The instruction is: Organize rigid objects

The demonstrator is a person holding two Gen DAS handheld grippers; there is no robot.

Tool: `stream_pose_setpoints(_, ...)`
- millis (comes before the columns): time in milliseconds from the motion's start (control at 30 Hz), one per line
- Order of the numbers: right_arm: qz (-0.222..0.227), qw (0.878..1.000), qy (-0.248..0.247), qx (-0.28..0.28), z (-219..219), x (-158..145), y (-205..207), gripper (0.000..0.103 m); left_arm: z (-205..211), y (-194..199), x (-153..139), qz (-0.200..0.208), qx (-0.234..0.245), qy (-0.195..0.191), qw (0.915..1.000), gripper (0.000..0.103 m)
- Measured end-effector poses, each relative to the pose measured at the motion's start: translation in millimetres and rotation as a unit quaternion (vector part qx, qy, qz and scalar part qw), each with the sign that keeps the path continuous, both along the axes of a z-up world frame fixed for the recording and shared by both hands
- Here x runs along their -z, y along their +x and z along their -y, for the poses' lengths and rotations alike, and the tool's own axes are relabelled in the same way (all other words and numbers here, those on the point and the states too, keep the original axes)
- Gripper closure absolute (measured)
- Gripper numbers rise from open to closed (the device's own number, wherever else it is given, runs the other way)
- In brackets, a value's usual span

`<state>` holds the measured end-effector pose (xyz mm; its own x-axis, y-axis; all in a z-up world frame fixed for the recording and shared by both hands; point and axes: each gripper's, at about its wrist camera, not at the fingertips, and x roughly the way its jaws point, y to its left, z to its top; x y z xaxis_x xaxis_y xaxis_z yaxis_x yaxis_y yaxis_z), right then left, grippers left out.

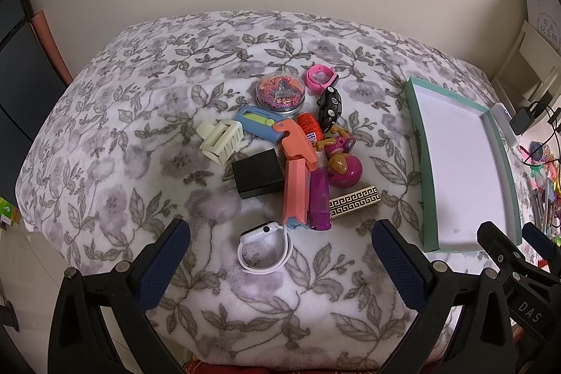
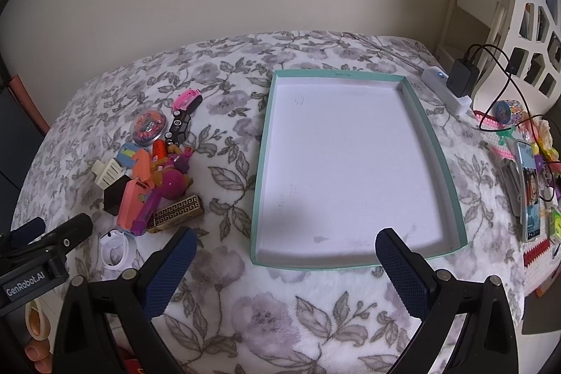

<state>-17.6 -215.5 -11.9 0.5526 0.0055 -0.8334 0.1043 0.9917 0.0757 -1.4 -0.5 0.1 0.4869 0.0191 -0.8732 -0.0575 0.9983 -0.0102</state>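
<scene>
A pile of small rigid objects lies on the flowered blanket (image 1: 140, 114): a black charger (image 1: 257, 172), a cream hair claw (image 1: 221, 141), a white watch (image 1: 264, 246), salmon plastic pieces (image 1: 296, 188), a purple tube (image 1: 319, 198), a patterned gold box (image 1: 354, 201), a pink ball toy (image 1: 345, 167), a black toy car (image 1: 329, 104), a pink band (image 1: 320, 77) and a round tin (image 1: 280, 92). A teal-rimmed tray (image 2: 434, 142) with a white floor lies to their right. My left gripper (image 1: 280, 269) is open just short of the watch. My right gripper (image 2: 285, 272) is open at the tray's near rim.
The blanket's right side holds a white power strip (image 2: 445, 86) with a black adapter (image 2: 463, 77) and cables, a phone (image 2: 529, 195) and colourful clutter. A white shelf (image 2: 470, 9) stands against the wall. A fingertip (image 2: 35, 353) shows at the lower left.
</scene>
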Motion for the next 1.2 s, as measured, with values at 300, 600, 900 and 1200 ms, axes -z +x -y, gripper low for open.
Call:
stream_pose_setpoints(300, 0.001, 1.0, 0.0, 0.001, -0.4, -0.4, 0.3, 0.0, -0.1, 0.6, -0.4, -0.001, 0.0, 0.0, 1.0, 0.0)
stream_pose_setpoints(600, 0.001, 1.0, -0.001, 0.001, -0.4, -0.1, -0.2, 0.0, -0.3, 0.9, -0.6, -0.001, 0.001, 0.0, 1.0, 0.0)
stream_pose_setpoints(900, 0.002, 1.0, -0.007, -0.001, -2.3, 2.2, -0.9, 0.0, -6.5, 1.4, -0.3, -0.002, -0.002, -0.008, 1.0, 0.0)
stream_pose_setpoints(1200, 0.016, 1.0, -0.001, -0.02, -15.6, -28.2, 18.3, 0.0, -44.3, 16.5, -11.6, 0.005, -0.044, -0.01, 0.999, 0.0)
